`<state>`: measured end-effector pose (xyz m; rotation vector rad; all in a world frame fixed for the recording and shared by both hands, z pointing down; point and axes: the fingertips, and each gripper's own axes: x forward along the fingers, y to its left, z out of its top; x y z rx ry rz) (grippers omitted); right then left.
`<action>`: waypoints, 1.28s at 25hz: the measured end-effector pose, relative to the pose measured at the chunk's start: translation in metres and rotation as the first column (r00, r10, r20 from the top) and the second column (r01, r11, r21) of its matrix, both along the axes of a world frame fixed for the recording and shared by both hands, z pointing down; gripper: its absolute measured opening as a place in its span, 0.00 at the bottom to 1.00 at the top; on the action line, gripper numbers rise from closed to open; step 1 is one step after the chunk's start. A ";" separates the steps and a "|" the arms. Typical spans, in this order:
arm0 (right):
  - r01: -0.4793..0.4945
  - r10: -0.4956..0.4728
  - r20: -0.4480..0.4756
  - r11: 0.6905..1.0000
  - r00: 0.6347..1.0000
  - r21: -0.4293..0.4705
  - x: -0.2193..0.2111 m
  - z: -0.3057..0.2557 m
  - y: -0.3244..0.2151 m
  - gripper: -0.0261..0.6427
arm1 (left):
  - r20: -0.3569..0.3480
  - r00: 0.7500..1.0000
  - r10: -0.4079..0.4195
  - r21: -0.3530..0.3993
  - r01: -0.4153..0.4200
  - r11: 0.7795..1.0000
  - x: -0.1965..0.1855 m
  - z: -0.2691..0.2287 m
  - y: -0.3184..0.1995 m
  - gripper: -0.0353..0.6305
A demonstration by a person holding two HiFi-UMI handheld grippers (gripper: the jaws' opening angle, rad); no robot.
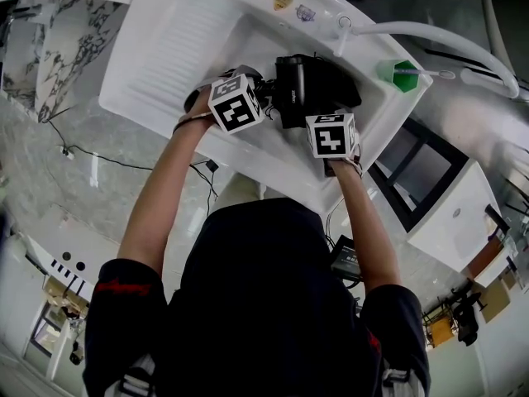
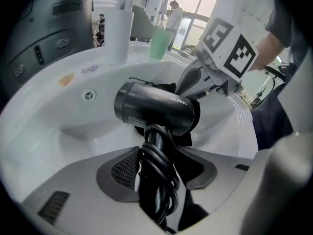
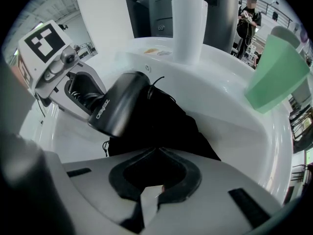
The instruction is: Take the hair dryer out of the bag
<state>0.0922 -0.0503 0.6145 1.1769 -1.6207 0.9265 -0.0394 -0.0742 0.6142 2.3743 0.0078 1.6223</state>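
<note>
We had the left gripper [image 2: 159, 155] clamped on the hair dryer [image 2: 156, 109], jaws wide around the handle and the cord coiled on it. The barrel was out in the open over the white sink [image 2: 73, 111], with the black bag [image 3: 166, 126] just behind and under it; we couldn't tell whether they touched. The right gripper [image 3: 155, 148] was closed, tips pinching the bag's near edge. A green cup [image 3: 276, 72] and a white cup [image 3: 188, 23] stood on the far rim.
</note>
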 end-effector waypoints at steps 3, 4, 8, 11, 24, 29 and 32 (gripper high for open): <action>0.004 -0.004 0.000 1.000 1.000 -0.006 -0.001 0.001 0.001 0.10 | -0.007 0.999 -0.040 0.013 0.040 0.999 -0.006 -0.009 -0.008 0.40; 0.007 -0.007 0.000 1.000 1.000 -0.007 -0.002 0.002 0.001 0.10 | -0.007 0.999 -0.052 0.020 0.052 0.998 -0.008 -0.011 -0.010 0.40; 0.019 -0.019 -0.001 1.000 1.000 -0.010 -0.008 0.002 0.002 0.10 | -0.003 0.996 -0.087 0.053 0.087 0.995 -0.017 -0.020 -0.021 0.39; 0.036 -0.036 -0.008 0.999 0.999 -0.015 -0.011 0.002 0.004 0.10 | 0.001 0.992 -0.130 0.055 0.129 0.990 -0.024 -0.026 -0.027 0.39; 0.091 -0.091 -0.018 0.995 0.996 -0.034 -0.022 0.003 -0.003 0.10 | -0.002 0.906 -0.424 0.044 0.424 0.905 -0.076 -0.044 -0.083 0.40; 0.098 -0.100 -0.025 0.994 0.995 -0.048 -0.026 0.005 -0.005 0.10 | 0.035 0.838 -0.545 0.074 0.541 0.838 -0.103 -0.049 -0.110 0.39; 0.096 -0.098 -0.023 0.994 0.995 -0.054 -0.027 0.007 -0.006 0.10 | 0.041 0.801 -0.597 0.083 0.593 0.801 -0.117 -0.049 -0.121 0.39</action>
